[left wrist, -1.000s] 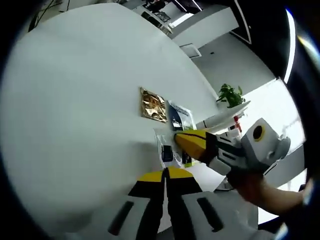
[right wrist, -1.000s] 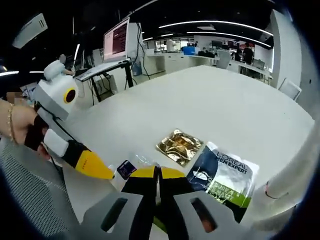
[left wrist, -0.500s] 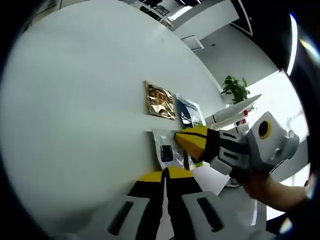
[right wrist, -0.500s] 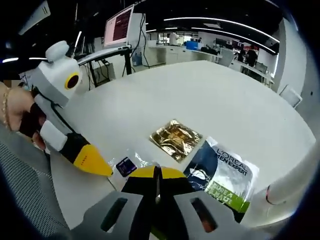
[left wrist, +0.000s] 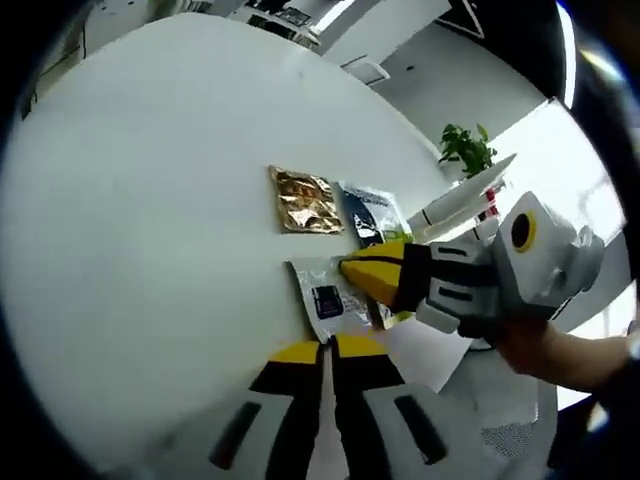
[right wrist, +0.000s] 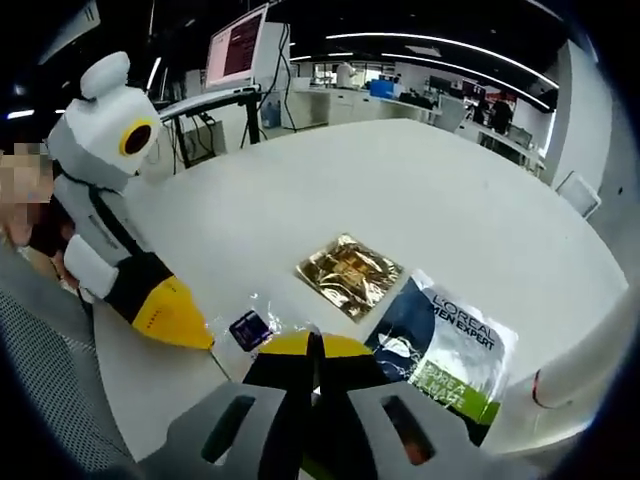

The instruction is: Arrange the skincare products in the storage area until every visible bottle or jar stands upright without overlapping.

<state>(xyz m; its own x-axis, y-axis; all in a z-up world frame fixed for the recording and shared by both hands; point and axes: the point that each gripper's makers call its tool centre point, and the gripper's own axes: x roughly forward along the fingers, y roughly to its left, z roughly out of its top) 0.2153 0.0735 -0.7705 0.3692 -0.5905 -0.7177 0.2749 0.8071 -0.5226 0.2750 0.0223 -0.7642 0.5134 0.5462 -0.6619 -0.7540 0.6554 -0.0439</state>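
Three flat sachets lie on the white table [left wrist: 140, 200]: a gold one [left wrist: 305, 200] [right wrist: 352, 275], a dark blue L'Oreal one [left wrist: 372, 212] [right wrist: 450, 345], and a clear one with a purple label [left wrist: 325, 300] [right wrist: 245, 330]. My right gripper [left wrist: 352, 268] comes in from the right, its yellow jaws together and its tip resting over the clear sachet's far edge. In its own view the right gripper [right wrist: 312, 345] is shut just beside that sachet. My left gripper [left wrist: 325, 350] [right wrist: 200, 338] is shut, its tip at the clear sachet's near edge. No bottle or jar is in view.
The table edge runs close under both grippers. A potted plant [left wrist: 463, 155] and a white curved chair back [right wrist: 590, 350] stand beyond it. A monitor [right wrist: 238, 65] and office desks lie past the far side. A hand [left wrist: 560, 355] holds the right gripper.
Both views have shifted and rolled a little with the hands. The right gripper's tip has stayed on the clear sachet and the left tip beside it. The sachets have not visibly moved.
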